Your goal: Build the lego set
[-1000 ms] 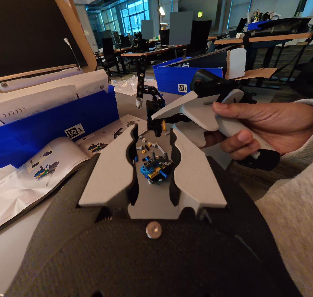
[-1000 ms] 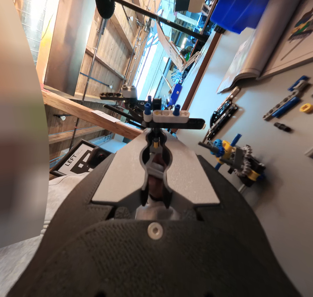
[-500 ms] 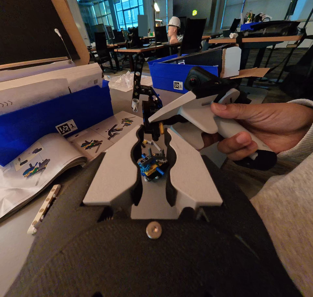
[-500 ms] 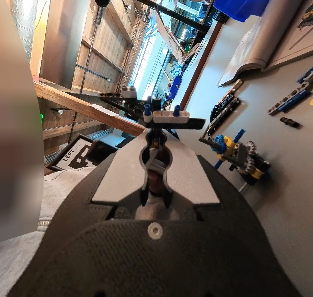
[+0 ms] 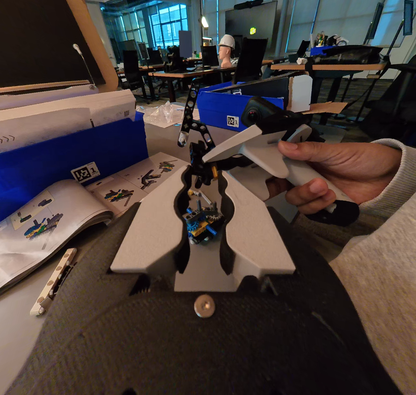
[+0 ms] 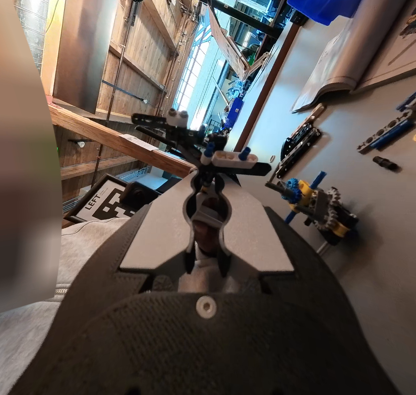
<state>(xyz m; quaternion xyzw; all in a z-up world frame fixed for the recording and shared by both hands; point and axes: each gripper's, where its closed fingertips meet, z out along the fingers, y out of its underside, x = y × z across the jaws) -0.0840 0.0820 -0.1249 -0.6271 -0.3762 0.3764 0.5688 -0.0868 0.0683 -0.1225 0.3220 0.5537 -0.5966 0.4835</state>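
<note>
Clearly I was only partway: my right tongs (image 6: 208,181) were clenched on the black beam frame (image 6: 198,156), lifted above the gear module (image 5: 202,222) on the desk (image 5: 162,141). My left tongs (image 5: 202,206), released, straddled that module; loose pieces (image 6: 382,132) beside it remained unused.

From our left wrist view we look closely down on the gear assembly (image 5: 202,223), while our right wrist view, rolled sideways, sees the same gear assembly (image 6: 315,206) nearby.
</note>
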